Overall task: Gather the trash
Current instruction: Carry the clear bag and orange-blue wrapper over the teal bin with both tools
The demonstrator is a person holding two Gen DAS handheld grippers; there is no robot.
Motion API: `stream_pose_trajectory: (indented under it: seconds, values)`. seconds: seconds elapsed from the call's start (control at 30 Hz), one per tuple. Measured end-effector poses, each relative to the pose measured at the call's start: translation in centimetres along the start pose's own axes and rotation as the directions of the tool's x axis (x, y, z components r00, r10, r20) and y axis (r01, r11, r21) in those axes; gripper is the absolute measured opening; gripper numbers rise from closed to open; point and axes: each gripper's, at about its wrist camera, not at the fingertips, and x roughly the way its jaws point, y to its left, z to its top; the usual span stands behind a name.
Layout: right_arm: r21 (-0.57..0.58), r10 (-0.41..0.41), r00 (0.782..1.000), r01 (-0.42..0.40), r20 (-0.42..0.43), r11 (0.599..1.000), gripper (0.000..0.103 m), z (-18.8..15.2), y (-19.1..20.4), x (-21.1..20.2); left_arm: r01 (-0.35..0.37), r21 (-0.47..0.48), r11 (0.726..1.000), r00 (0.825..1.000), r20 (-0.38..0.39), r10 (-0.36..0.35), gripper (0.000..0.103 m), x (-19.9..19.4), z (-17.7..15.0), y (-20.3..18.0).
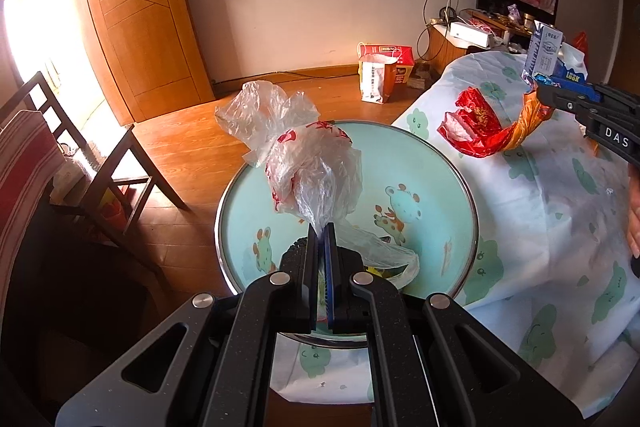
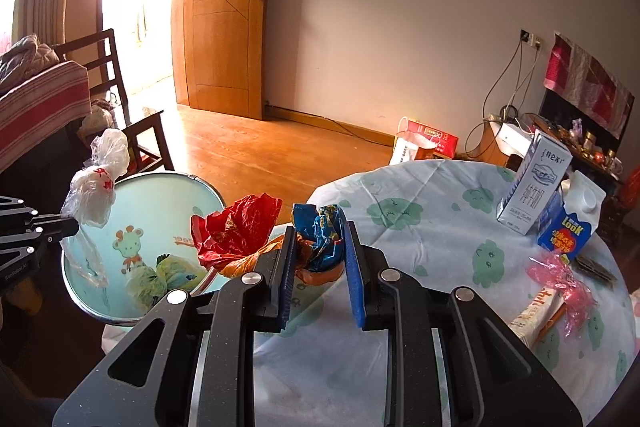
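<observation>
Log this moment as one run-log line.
left claw: shut on clear bag | right claw: shut on wrappers | over basin

A home living room: wooden door [image 2: 224, 27], wooden floor [image 2: 272, 155], cloth-covered table [image 2: 420, 227].

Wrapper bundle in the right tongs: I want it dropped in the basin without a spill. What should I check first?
1. Right tongs clamp the wrapper bundle: ok.
2. Left tongs shut on the clear plastic bag: ok.
3. Bundle over the basin: not ok, it is over the tablecloth.
4. Basin has room: ok.
5. Bag out of the drop path: cannot tell.
</observation>
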Motion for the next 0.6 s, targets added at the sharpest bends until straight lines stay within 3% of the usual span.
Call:
stream_pose_trajectory:
  seconds: [0.6]
  values:
    - [-0.083, 0.016, 1.000, -0.015, 0.011, 0.996, 0.024, 0.9, 3.2, 1.0, -0.024, -0.030, 0.999, 1.000, -0.004, 0.024, 0.002, 0.1, 0.1, 1.5]
